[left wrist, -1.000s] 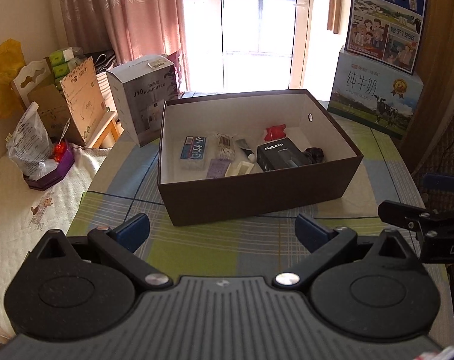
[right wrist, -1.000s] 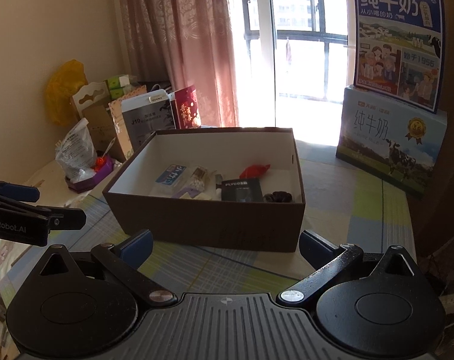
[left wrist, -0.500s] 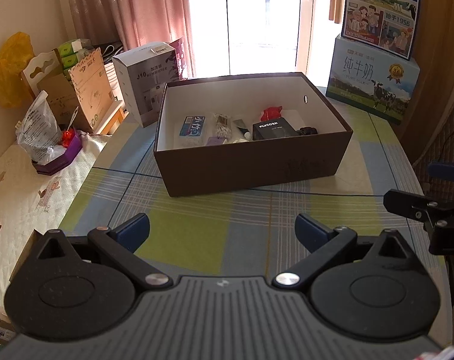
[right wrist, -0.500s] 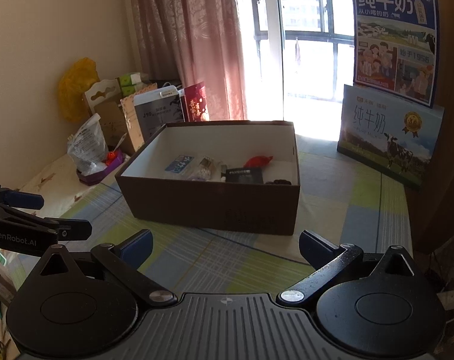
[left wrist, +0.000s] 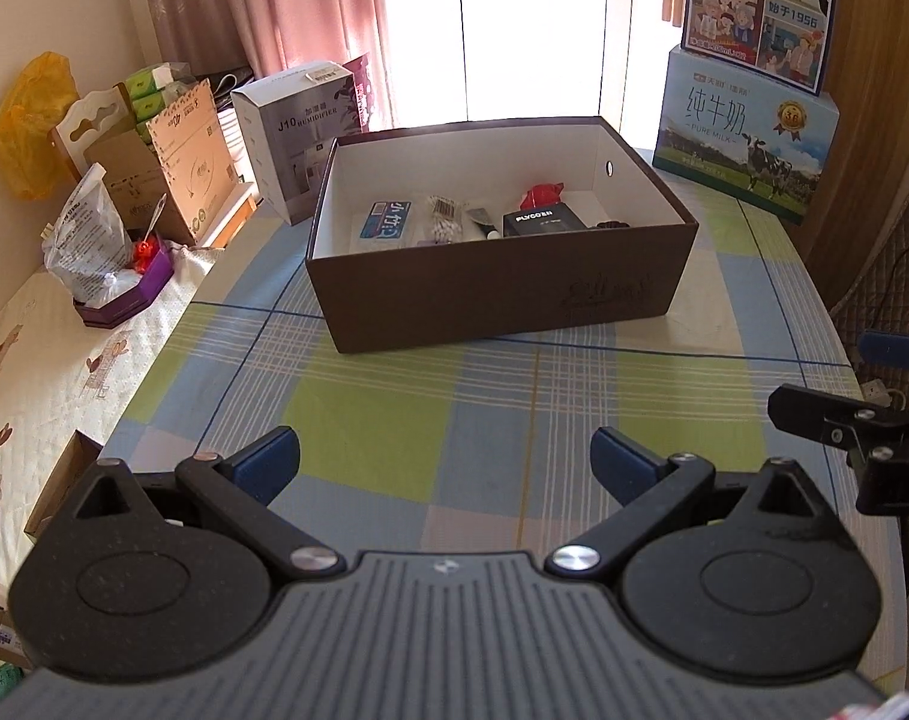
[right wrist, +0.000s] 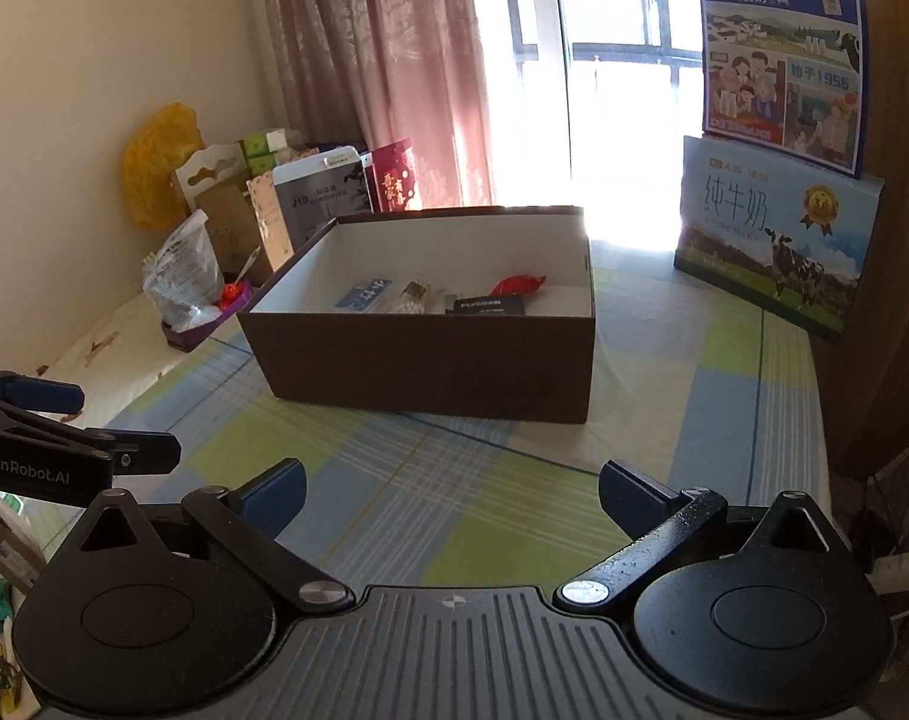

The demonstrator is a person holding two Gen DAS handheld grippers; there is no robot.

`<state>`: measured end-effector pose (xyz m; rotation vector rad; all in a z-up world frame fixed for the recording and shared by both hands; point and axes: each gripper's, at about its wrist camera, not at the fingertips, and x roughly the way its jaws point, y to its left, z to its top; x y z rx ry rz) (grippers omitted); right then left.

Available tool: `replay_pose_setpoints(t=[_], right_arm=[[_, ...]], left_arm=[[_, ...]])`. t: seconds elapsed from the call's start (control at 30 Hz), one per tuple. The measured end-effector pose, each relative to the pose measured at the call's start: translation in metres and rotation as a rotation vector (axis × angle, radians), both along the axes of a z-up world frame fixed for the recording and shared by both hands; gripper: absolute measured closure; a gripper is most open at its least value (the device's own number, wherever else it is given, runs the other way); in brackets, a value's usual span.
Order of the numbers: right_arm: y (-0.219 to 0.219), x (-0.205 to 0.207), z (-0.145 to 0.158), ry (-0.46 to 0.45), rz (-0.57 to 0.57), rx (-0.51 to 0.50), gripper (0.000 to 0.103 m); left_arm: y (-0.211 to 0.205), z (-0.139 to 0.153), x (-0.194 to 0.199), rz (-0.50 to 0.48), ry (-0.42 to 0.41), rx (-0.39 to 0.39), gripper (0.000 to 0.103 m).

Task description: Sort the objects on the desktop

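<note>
A brown cardboard box (left wrist: 502,294) (right wrist: 430,366) with a white inside stands on the checked tablecloth (left wrist: 394,438). Inside lie a blue packet (left wrist: 385,222), a clear pack of cotton swabs (left wrist: 445,222), a black box marked FLYCO (left wrist: 541,222) (right wrist: 487,305) and a red wrapper (left wrist: 541,195) (right wrist: 517,285). My left gripper (left wrist: 445,465) hangs open and empty over the near part of the table, well short of the box. My right gripper (right wrist: 451,492) is open and empty too, to the right of the left one.
Milk cartons (left wrist: 748,138) (right wrist: 772,240) stand at the back right. A grey humidifier box (left wrist: 301,138), cardboard boxes (left wrist: 172,162) and a plastic bag in a purple tray (left wrist: 112,276) crowd the left side. The table's right edge (left wrist: 838,330) drops to a chair.
Both grippers have drawn back from the box, which now looks smaller and farther off. More bare tablecloth shows in front of it. The jaws stayed open.
</note>
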<state>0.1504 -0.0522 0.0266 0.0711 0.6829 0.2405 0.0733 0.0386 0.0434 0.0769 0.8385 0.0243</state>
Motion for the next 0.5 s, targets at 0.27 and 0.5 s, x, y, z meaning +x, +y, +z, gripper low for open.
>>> replay_pose_setpoints(t=[0.27, 0.5], right_arm=[[0.003, -0.005, -0.006, 0.016, 0.025, -0.015, 0.002], [0.005, -0.01, -0.01, 0.017, 0.036, -0.026, 0.002]], left_arm=[[-0.002, -0.007, -0.008, 0.01, 0.025, 0.004, 0.001], [-0.004, -0.012, -0.012, 0.02, 0.04, 0.01, 0.001]])
